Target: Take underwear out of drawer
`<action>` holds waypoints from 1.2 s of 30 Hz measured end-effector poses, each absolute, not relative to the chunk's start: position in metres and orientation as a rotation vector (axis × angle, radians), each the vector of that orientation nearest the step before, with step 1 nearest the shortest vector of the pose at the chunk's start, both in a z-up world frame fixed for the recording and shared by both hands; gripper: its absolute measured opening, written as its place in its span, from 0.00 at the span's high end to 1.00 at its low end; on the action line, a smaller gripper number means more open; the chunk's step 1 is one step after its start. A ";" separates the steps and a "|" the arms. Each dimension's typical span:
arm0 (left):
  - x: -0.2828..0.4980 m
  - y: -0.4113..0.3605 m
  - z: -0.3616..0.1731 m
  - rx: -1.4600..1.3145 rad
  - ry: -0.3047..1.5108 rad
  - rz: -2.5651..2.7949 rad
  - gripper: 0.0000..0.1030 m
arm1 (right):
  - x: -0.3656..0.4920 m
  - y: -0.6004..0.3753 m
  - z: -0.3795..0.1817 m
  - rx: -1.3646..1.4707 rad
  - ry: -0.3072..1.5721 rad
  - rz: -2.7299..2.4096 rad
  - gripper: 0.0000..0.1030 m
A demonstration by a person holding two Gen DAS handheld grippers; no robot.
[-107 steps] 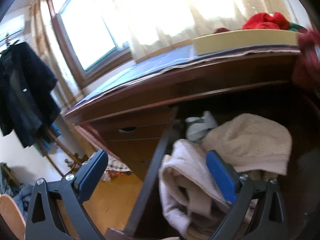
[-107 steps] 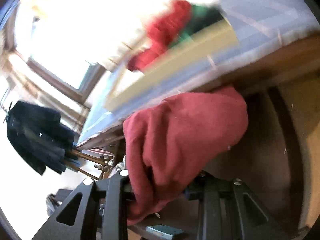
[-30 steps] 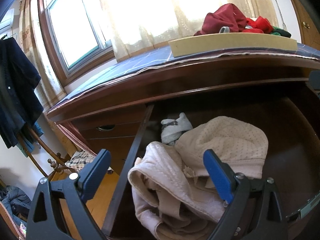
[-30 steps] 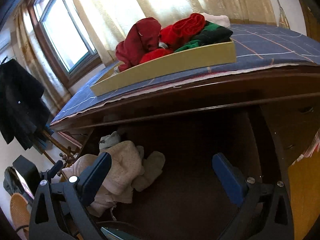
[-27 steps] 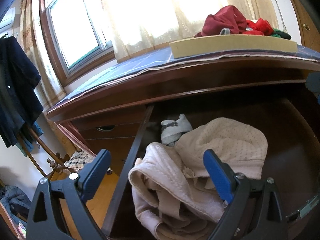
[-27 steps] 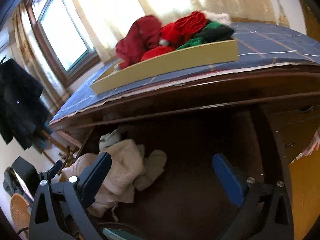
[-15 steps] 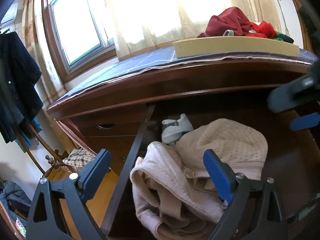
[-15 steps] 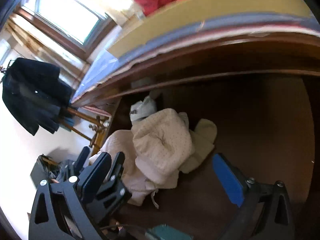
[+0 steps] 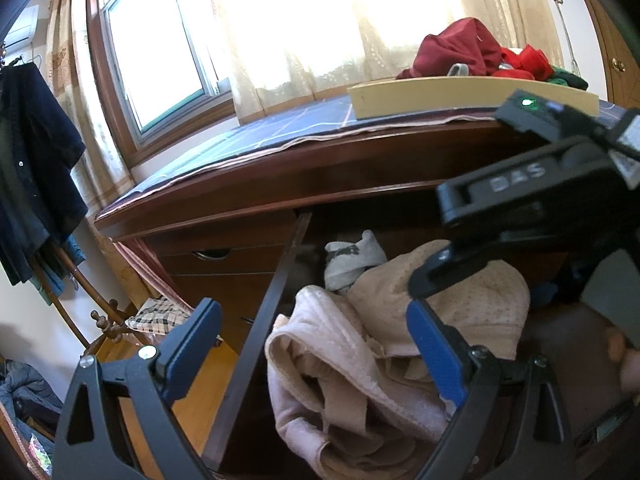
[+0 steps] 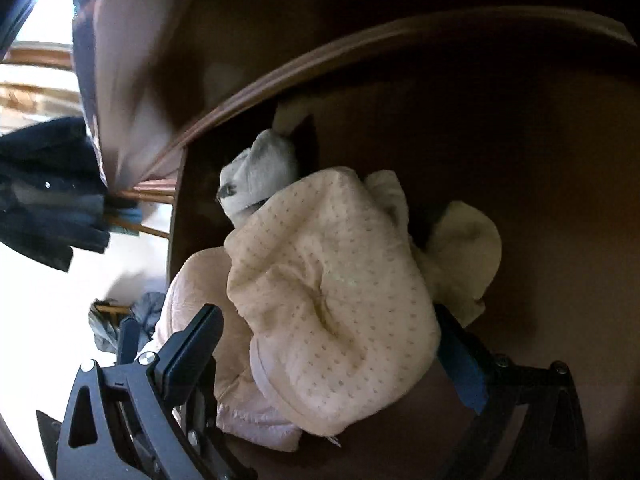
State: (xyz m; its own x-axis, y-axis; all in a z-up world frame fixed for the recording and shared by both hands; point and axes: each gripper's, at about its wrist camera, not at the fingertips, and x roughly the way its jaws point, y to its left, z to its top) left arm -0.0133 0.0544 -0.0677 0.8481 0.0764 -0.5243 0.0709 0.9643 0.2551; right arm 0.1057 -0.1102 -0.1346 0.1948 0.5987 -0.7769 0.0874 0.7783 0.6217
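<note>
The wooden drawer (image 9: 276,292) stands pulled out with a heap of pale underwear inside. A dotted beige pair (image 10: 332,300) lies on top, over a pink garment (image 9: 340,364); a grey-white rolled piece (image 10: 256,176) sits behind and a cream piece (image 10: 464,256) to the right. My right gripper (image 10: 326,354) is open and points down, with its fingers on either side of the dotted pair (image 9: 472,304). Its black housing (image 9: 516,200) fills the right of the left wrist view. My left gripper (image 9: 314,348) is open and empty, straddling the drawer's left wall.
On the dresser top, over a blue checked cloth, a yellow tray (image 9: 460,98) holds dark red, red and green clothes (image 9: 460,52). A dark coat (image 9: 28,168) hangs on a rack at the left. Smaller shut drawers (image 9: 212,256) sit left of the drawer. The drawer's floor (image 10: 540,152) is bare at the right.
The right gripper swung down and left from facing the tray into the drawer and now spans the dotted beige pair. The dark red garment it held earlier lies on the tray. The left gripper stayed put.
</note>
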 end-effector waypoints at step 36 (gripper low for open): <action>-0.016 0.050 -0.070 0.316 0.535 0.021 0.08 | 0.004 -0.207 -0.064 0.619 1.020 0.259 0.42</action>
